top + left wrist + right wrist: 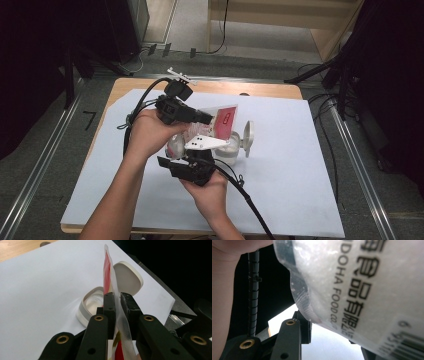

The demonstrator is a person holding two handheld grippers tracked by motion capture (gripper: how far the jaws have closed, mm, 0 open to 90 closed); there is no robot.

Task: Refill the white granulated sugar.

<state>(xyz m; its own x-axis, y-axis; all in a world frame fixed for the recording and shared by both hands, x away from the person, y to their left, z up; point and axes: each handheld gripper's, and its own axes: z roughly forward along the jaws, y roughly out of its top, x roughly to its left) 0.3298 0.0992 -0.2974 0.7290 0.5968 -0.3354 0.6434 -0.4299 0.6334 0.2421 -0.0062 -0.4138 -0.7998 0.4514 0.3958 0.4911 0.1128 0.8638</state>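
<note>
White-covered counter in a dim room: a food pouch held over an open container.
High view: both grippers meet at the pouch, seemingly to tip it in. Left gripper view: left gripper is clamped on the pouch's edge. Right gripper view: the pouch lies across the right gripper; its grip I cannot tell.

the packet looks like thin shiny plastic, clear and frosty in parts, with red print and black letters on it. the white tub and its lid look like smooth matt plastic. the white sheet looks like flat matt paper, and the table edge looks like pale wood.
</note>
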